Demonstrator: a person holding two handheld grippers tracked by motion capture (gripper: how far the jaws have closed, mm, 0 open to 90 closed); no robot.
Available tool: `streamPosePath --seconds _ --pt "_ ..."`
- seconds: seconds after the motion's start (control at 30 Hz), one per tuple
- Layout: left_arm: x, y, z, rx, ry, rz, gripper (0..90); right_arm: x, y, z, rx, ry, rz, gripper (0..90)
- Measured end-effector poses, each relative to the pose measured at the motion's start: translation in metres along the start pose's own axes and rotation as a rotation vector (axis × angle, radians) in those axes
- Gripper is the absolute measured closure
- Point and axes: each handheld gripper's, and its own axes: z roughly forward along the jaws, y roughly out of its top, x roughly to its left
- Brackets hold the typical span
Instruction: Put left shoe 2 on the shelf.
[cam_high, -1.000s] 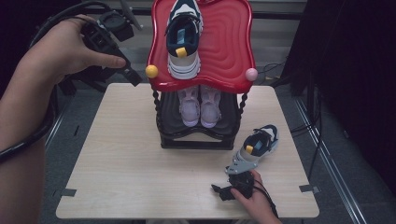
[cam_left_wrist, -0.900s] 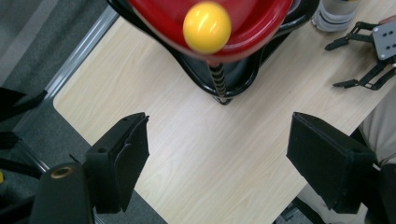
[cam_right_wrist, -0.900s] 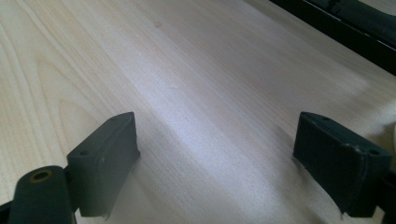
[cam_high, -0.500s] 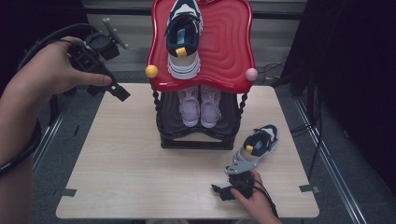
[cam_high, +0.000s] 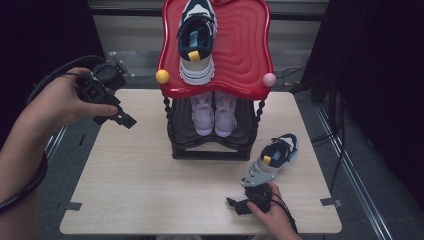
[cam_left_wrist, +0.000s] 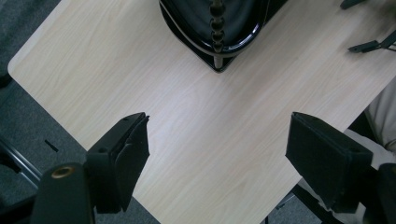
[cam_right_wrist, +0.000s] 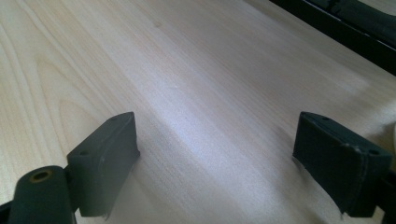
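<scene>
Loose sneaker (cam_high: 272, 160) lies on the desk (cam_high: 150, 180) at 5 o'clock from the two-tier shoe rack (cam_high: 215, 145), toe toward the person, well placed for pickup. Its match (cam_high: 197, 40) sits on the red top shelf (cam_high: 245, 55); a pale pink pair (cam_high: 215, 112) occupies the lower shelf. Right claw (cam_high: 235, 204) rests low on the desk just beside the loose sneaker's toe, jaws apart, nothing between. Left claw (cam_high: 125, 121) hovers at the rack's 9 o'clock, jaws apart and empty, likely standing by.

A recording studio or lab: black curtains (cam_high: 45, 40), taped table (cam_high: 150, 185), loose cables (cam_high: 345, 145).
</scene>
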Motion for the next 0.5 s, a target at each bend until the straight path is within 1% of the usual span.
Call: streamPosePath --seconds 0.13,0.17,0.27,0.3,0.4,0.43,0.5 --pt "0.001 -0.008 0.012 0.0 -0.01 -0.006 21.3 0.0 0.0 0.0 -0.002 -0.002 0.002 13.2" --pt "0.001 -0.009 0.015 -0.002 -0.013 -0.013 21.4 0.0 0.0 0.0 -0.002 -0.002 0.002 13.2" --pt "0.001 -0.014 0.023 0.006 -0.01 -0.006 21.6 0.0 0.0 0.0 -0.002 -0.002 0.002 13.2" --pt "0.001 -0.016 0.026 0.001 -0.011 -0.005 21.7 0.0 0.0 0.0 -0.002 -0.002 0.003 13.2" --pt "0.0 -0.02 0.035 0.001 -0.019 -0.005 22.0 0.0 0.0 0.0 -0.002 -0.002 0.002 13.2" --pt "-0.001 -0.022 0.038 0.001 -0.021 -0.012 22.1 0.0 0.0 0.0 -0.002 -0.002 0.002 13.2" --pt "-0.001 -0.025 0.044 0.011 -0.026 -0.007 22.2 0.0 0.0 0.0 -0.002 -0.002 0.002 13.2"
